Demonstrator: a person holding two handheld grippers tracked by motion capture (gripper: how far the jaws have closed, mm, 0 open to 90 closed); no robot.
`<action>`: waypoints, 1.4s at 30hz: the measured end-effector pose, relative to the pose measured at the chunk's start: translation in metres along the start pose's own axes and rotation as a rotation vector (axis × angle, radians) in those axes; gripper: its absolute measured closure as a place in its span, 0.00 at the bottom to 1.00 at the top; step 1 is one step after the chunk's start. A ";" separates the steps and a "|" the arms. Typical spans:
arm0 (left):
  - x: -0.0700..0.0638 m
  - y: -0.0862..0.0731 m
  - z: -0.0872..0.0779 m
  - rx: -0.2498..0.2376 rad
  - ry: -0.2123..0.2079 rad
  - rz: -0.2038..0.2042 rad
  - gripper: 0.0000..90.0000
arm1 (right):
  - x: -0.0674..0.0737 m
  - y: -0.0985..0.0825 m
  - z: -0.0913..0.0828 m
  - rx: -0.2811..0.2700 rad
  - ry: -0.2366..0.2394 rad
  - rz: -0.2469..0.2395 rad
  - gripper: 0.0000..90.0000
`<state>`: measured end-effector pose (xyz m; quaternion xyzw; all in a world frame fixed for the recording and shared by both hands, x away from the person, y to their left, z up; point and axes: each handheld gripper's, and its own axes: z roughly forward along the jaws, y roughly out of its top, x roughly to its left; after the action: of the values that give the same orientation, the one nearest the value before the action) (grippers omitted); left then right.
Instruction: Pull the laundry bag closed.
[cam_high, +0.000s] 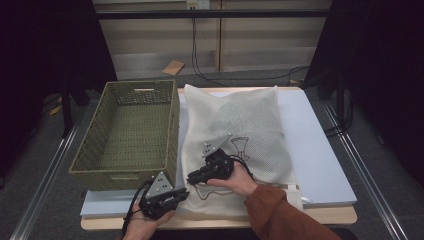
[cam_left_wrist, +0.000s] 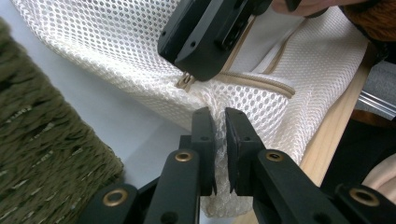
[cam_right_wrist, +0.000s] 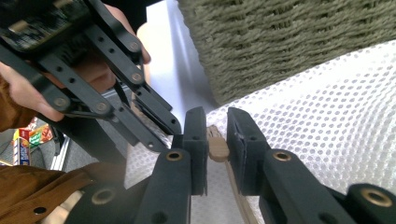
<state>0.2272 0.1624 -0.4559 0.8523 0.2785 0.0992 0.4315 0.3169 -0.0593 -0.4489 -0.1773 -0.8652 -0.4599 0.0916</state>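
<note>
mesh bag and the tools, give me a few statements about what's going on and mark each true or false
1. The left tool pinches the mesh bag fabric near its corner. True.
2. The zipper pull sits between the right tool jaws. True.
3. The bag lies inside the green basket. False: it lies on the table beside the basket.
4. The basket is full of clothes. False: nothing shows inside it.
5. The left tool is wide open. False: it is shut on the mesh.
</note>
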 end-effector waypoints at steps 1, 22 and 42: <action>-0.001 0.000 0.000 -0.003 0.003 -0.004 0.93 | -0.001 0.000 0.001 0.007 -0.002 -0.001 0.87; 0.006 0.005 -0.011 -0.044 -0.002 -0.042 0.77 | -0.001 0.000 -0.002 0.018 -0.020 0.032 0.92; 0.014 0.034 -0.008 -0.059 0.009 -0.069 0.78 | 0.002 0.002 -0.024 -0.027 -0.035 0.018 0.92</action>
<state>0.2487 0.1602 -0.4254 0.8286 0.3066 0.0964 0.4583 0.3158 -0.0771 -0.4331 -0.1943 -0.8587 -0.4678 0.0782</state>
